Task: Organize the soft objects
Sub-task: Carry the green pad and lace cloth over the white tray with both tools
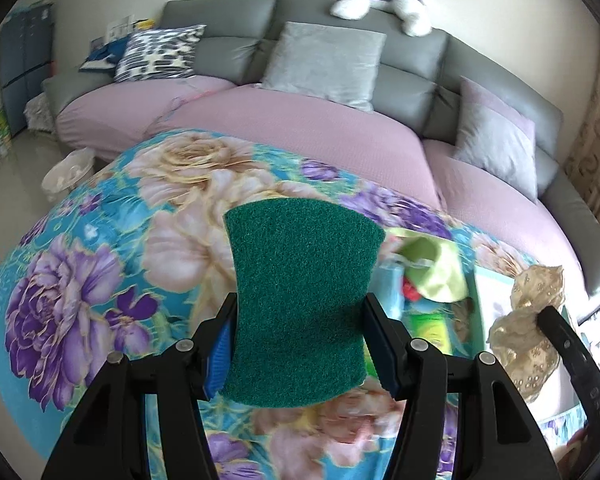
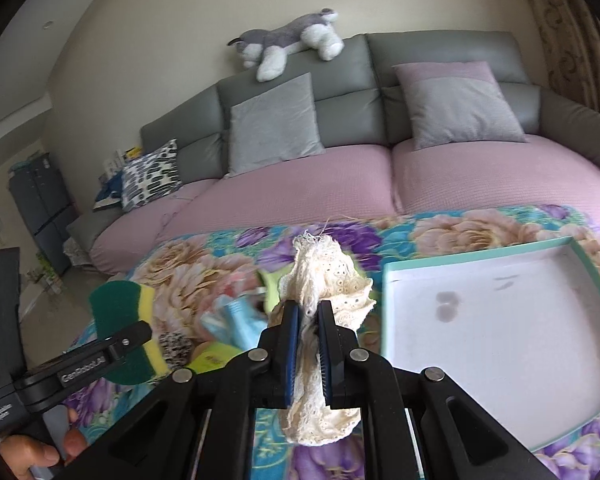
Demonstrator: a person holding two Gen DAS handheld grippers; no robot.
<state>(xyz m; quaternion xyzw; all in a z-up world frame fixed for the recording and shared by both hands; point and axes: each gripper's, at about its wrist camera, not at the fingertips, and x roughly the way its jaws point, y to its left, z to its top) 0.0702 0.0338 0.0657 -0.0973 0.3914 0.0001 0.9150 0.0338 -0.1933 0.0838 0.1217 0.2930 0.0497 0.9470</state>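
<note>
Both grippers hold soft things above the flowered cloth.

The left gripper (image 1: 300, 344) pinches a green sponge (image 1: 302, 300); the right gripper (image 2: 308, 344) pinches cream lace fabric (image 2: 324, 280), just beside the left edge of the white box (image 2: 500, 320).

My left gripper (image 1: 300, 344), matt black plastic, holds a rough green sponge (image 1: 304, 296); my right gripper (image 2: 308, 344) pinches cream lace cloth (image 2: 324, 280); floral blanket (image 1: 100, 240) looks soft.
</note>
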